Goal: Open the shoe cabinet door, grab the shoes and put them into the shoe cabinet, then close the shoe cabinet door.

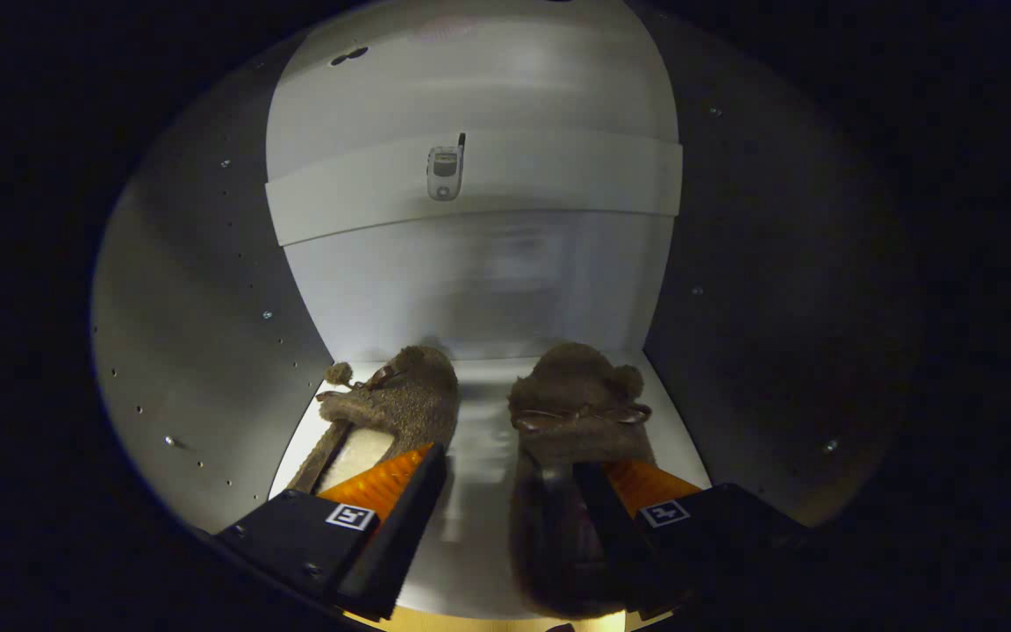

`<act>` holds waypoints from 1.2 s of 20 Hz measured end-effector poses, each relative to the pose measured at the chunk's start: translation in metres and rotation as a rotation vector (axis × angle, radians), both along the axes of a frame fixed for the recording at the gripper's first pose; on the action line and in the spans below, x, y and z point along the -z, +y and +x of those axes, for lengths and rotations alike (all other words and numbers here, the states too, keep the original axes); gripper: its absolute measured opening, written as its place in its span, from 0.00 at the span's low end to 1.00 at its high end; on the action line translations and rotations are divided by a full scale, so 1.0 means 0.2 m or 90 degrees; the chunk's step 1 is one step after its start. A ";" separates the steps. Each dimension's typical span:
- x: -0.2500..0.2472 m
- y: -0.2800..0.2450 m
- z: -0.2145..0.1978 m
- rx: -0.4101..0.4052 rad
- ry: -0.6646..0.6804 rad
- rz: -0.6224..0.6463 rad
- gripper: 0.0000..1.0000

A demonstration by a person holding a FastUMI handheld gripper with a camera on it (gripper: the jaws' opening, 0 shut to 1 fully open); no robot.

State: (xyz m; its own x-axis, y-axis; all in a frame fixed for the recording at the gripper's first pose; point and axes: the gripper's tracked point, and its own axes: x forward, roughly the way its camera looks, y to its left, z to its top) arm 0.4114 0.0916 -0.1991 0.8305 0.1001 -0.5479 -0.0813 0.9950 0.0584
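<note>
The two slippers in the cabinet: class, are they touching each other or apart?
Apart. The gripper view shows the left slipper and right slipper separated by a bare strip of shelf; the open gripper straddles it.

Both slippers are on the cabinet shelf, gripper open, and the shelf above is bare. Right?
Not quite. The gripper view shows a small flip phone on the upper shelf, so it is not bare. The rest holds: both slippers, left and right, sit on the lower shelf, and the gripper is open, fingers spread beside them.
</note>
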 end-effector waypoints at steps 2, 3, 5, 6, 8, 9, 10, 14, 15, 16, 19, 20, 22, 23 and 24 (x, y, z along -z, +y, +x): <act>-0.08 -0.03 -0.06 0.001 -0.031 -0.001 0.97; -0.13 -0.04 -0.10 0.001 -0.048 0.001 0.99; -0.25 -0.06 -0.17 0.005 -0.094 0.008 0.99; -0.33 -0.06 -0.22 0.007 -0.118 0.011 0.99; -0.46 -0.08 -0.33 0.010 -0.171 0.019 0.99; -0.54 -0.09 -0.39 0.009 -0.196 0.026 0.98; -0.61 -0.12 -0.47 0.014 -0.217 0.030 0.99; -0.82 -0.23 -0.83 0.035 -0.314 0.039 0.98; -0.84 -0.26 -0.93 0.038 -0.328 0.035 0.98; -0.85 -0.28 -1.02 0.044 -0.339 0.039 0.98; -0.87 -0.31 -1.33 0.039 -0.359 0.060 0.98; -0.86 -0.33 -1.42 0.034 -0.359 0.059 0.98; -0.87 -0.39 -1.62 0.023 -0.369 0.058 0.98; -0.88 -0.42 -1.72 0.022 -0.372 0.062 0.98; -0.88 -0.44 -1.81 0.016 -0.373 0.068 0.98</act>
State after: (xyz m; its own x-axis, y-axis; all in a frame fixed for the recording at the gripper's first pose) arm 0.0492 0.0043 -0.0240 0.9943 0.1060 0.0146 -0.1070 0.9881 0.1109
